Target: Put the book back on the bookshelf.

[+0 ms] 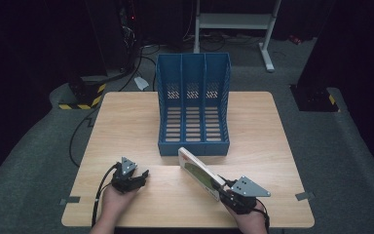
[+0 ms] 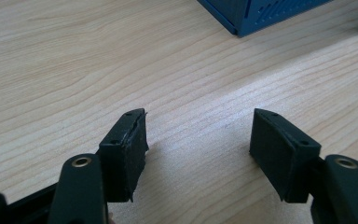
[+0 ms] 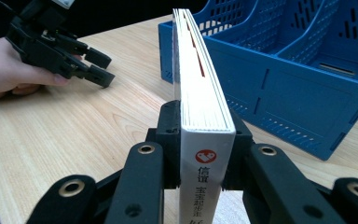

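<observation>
Between my right fingers (image 3: 200, 154) the book (image 3: 200, 93) is clamped, its lower spine cut off. At twelve o'clock the blue file rack (image 1: 193, 105) blocks the desk (image 1: 126, 126); my left fingers (image 2: 198, 154) stand apart, bare.

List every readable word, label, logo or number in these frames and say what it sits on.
"信谊": on the white spine of the book clamped in the right gripper, under a red round logo with a white heart-like mark.
Smaller characters lower on that spine: too blurred to read.
Red mark on the book's cover, high view: too small to read.
Blue file rack, table, left gripper: no text.
</observation>
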Demonstrator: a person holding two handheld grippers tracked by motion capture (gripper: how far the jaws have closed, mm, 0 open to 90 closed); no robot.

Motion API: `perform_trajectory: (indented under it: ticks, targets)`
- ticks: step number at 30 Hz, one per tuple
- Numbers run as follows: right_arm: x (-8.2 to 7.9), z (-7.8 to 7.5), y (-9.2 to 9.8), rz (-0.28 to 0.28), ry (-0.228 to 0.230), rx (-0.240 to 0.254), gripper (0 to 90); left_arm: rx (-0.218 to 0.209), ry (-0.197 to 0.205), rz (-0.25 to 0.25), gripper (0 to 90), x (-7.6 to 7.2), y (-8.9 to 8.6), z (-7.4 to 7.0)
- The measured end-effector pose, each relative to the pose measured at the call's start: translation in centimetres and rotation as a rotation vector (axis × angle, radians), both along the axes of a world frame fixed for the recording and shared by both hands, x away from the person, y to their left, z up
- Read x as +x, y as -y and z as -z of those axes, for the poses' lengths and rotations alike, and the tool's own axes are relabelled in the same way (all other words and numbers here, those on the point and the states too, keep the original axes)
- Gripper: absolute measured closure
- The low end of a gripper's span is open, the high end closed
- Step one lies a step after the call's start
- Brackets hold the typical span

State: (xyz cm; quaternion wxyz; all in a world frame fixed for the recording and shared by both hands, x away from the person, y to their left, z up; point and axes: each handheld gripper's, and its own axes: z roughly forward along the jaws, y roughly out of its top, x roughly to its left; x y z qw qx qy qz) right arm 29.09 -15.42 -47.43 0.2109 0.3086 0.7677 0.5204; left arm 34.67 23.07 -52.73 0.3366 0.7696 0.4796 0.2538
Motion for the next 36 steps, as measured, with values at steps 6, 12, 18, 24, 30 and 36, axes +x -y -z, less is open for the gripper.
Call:
perform_trajectory:
  ticks: [6, 12, 18, 24, 30, 36]
  targets:
    - [0.0, 0.0, -0.5, 0.018, -0.017, -0.007, 72.5, -0.008, -0.001, -0.003, 36.6, 0.0, 0.0, 0.0]
    - [0.0, -0.5, -1.2, 0.027, -0.037, -0.013, 66.1, -0.014, -0.005, -0.005, 36.6, 0.0, -0.1, 0.0]
    - [0.2, -0.9, -1.8, 0.085, -0.056, -0.025, 61.7, -0.014, -0.004, -0.005, 36.6, 0.0, -0.1, 0.0]
    - [0.8, -1.0, -2.0, 0.090, -0.077, -0.033, 61.1, -0.014, -0.004, -0.006, 36.5, 0.0, 0.0, 0.0]
    - [1.4, -1.0, -2.3, 0.080, -0.112, -0.026, 64.9, -0.013, -0.004, -0.007, 36.5, 0.0, 0.0, 0.0]
    - [1.3, -1.2, -2.5, 0.093, -0.114, -0.044, 68.9, -0.011, -0.003, -0.009, 36.5, 0.0, 0.0, 0.0]
